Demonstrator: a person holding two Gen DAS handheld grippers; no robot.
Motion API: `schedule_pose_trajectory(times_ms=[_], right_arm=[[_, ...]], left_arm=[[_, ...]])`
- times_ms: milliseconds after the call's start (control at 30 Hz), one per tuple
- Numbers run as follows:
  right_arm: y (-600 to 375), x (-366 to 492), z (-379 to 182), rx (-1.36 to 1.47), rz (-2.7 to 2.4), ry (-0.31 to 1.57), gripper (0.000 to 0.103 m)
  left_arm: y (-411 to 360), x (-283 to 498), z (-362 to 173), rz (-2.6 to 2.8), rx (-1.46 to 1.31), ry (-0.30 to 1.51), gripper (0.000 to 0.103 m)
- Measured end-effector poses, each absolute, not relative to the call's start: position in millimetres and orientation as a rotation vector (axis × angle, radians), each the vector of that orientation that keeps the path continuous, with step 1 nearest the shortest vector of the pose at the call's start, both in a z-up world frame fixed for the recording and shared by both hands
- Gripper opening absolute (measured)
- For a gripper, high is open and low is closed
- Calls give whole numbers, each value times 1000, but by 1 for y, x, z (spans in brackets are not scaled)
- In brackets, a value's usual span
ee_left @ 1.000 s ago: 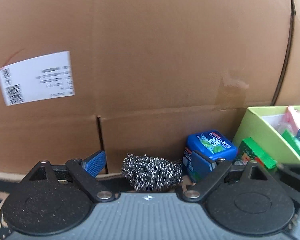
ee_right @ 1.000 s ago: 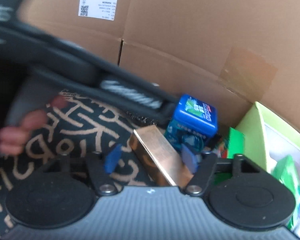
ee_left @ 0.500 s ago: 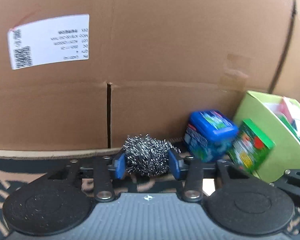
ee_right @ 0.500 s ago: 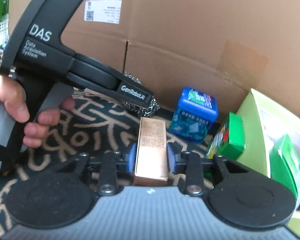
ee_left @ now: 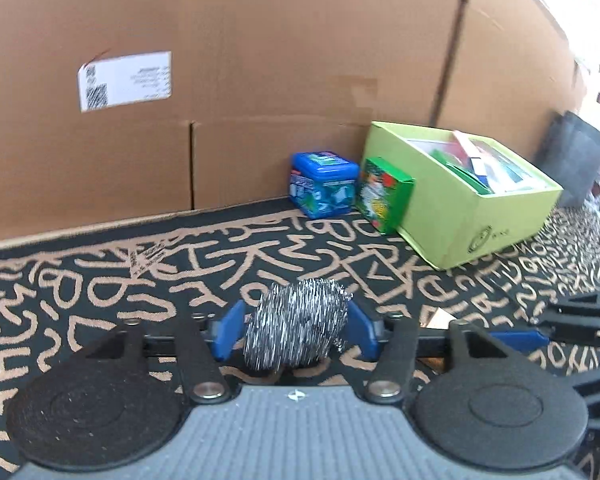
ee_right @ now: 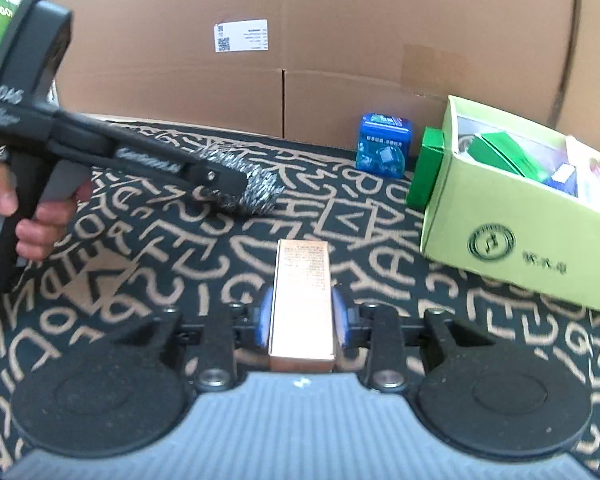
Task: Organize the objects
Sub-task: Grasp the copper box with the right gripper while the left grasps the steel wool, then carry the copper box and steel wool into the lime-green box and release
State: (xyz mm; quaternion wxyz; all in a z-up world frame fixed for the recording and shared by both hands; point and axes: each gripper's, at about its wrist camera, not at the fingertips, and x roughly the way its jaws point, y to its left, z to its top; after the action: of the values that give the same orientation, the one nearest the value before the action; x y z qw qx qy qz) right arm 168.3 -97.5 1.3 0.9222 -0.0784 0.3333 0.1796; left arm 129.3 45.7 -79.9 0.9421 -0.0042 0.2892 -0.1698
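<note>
blue fingers (ee_left: 228, 330) of the left gripper (ee_left: 296, 330) are clenched on a steel wool ball (ee_left: 296, 330), one pad pressed into each side of it, the ball held above the patterned rug (ee_left: 140, 280). fingers (ee_right: 262, 320) of the right gripper (ee_right: 302, 320) squeeze a copper-coloured box (ee_right: 303, 296) at its near end, one pad on each long side.

the copper-coloured box has its long axis running straight away from the right camera, toward twelve o'clock, its far end free over the rug and its printed face up. the steel wool ball is roughly round, so no long axis can be told.

only the right wrist view shows the person's left hand (ee_right: 28, 216) wrapped on the handle of the left gripper (ee_right: 260, 192) at nine o'clock, with the steel wool ball (ee_right: 260, 194) sticking out past its tip. it also shows the round logo on the near wall of the green box (ee_right: 500, 240) at three o'clock. only the left wrist view shows a dark bag (ee_left: 572, 160) at two o'clock, beyond the green box (ee_left: 480, 224), and the right gripper's black linkage at four o'clock with a corner of the copper-coloured box (ee_left: 438, 318) peeking beside it.

both views show a blue tub (ee_left: 324, 184) at one o'clock against the cardboard wall (ee_left: 260, 60), and a small green carton (ee_left: 384, 194) between the tub and the green box, touching the green box. the cardboard wall carries a white label (ee_left: 126, 80).
</note>
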Motion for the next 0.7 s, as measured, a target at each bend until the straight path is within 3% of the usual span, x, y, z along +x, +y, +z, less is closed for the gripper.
schedule_pose_trajectory(times_ms=[100,367,400,433,700], right_arm=[[-99,163,2,-145,365,684,31],[-106,160,-2,-108,362,676,31],[-106,161,-2,-109,363,677,31],[-106,161,-3,-113,363,678,31],[-112,153,-3,-90,365,656,31]], left_arm=[[40,124,-79,-334,37,580,64],[29,129,-83,-343,99,636,59],[28,127,-84,-344,109,641,55],[27,126,-84,-346,120,643,45],[12,113,-59,-408,92,607,41]])
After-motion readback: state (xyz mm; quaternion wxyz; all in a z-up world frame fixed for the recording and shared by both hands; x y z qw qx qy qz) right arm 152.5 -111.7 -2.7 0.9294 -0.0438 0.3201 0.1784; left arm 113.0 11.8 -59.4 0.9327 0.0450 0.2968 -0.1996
